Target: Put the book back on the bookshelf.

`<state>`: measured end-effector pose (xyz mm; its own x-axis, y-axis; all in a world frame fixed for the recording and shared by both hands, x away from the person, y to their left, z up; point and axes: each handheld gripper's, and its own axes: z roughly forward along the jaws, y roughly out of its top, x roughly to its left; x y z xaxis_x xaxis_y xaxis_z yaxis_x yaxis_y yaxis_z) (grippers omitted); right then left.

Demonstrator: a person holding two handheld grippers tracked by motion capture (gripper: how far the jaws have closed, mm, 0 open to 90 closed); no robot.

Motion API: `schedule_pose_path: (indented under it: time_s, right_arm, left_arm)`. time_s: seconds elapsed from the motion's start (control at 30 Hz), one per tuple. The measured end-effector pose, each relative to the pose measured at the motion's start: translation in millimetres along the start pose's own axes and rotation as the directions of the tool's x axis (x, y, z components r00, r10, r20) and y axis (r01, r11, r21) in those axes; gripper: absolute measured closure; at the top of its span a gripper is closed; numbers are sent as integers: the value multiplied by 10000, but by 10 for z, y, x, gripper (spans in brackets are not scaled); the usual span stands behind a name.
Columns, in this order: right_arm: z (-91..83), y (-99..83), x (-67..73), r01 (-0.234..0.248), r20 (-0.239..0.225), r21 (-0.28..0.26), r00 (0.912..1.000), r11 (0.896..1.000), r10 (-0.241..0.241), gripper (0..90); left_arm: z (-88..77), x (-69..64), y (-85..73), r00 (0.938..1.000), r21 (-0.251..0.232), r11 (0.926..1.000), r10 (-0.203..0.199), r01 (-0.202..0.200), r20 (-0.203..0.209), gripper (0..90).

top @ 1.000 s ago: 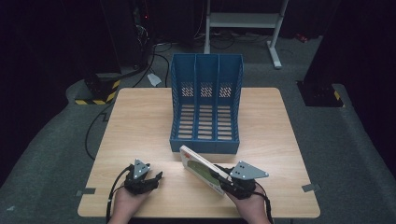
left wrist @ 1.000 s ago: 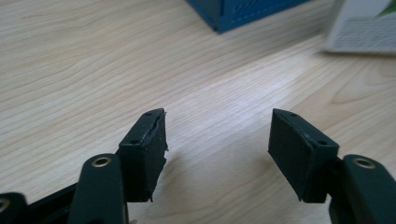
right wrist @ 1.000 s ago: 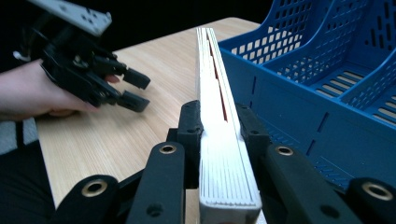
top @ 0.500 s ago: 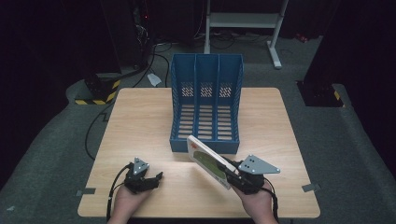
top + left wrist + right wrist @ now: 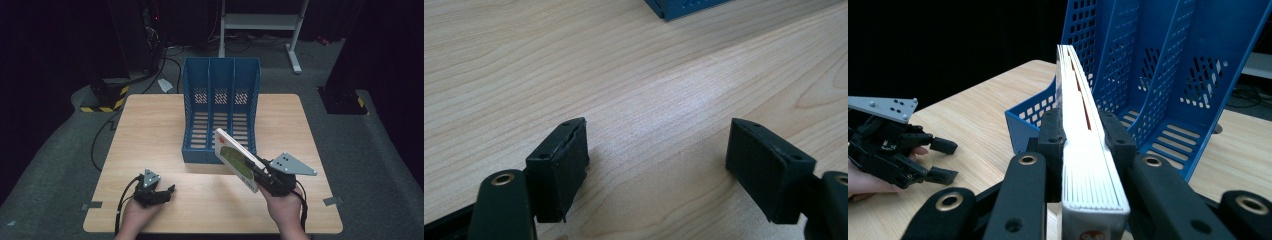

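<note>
**Book lifted before the blue rack**

Our right gripper [image 5: 260,172] pinches a thin book [image 5: 236,159] by its lower end, jaws pressed on both covers. The book slants up and away toward the front of the blue file rack [image 5: 220,112], white with a green cover picture. Our left gripper [image 5: 165,192] rests low over the table [image 5: 150,130], jaws spread, having just been opening, nothing between them.
</note>
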<state>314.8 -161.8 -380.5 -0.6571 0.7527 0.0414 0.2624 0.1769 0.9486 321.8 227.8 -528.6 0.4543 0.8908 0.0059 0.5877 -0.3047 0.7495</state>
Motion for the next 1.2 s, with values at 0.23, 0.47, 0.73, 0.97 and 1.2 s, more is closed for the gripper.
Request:
schedule_pose_path:
  time_s: [0.23,0.47,0.73,0.97,1.2]
  right_arm:
    - [-78,95,47,-76,-140,-371,9999,9993,71,759]
    - [-110,243,-69,154,1015,-592,9948,9981,-93,758]
    - [41,306,-286,-188,1675,-497,9855,9986,268,758]
    - [228,371,-448,-516,2245,-365,9727,9980,585,757]
    - [452,422,-574,-861,2917,-283,9522,9959,906,757]
  left_arm:
    - [1,-5,0,10000,-12,10000,-3,3,32,253]
    - [2,-8,0,10000,-20,10000,38,-38,64,256]
    - [-1,-7,1,9999,-4,9999,120,-120,107,261]
    - [-1,-10,2,9999,5,9999,117,-117,126,264]
    - [0,-9,4,9998,-1,9999,166,-166,114,264]
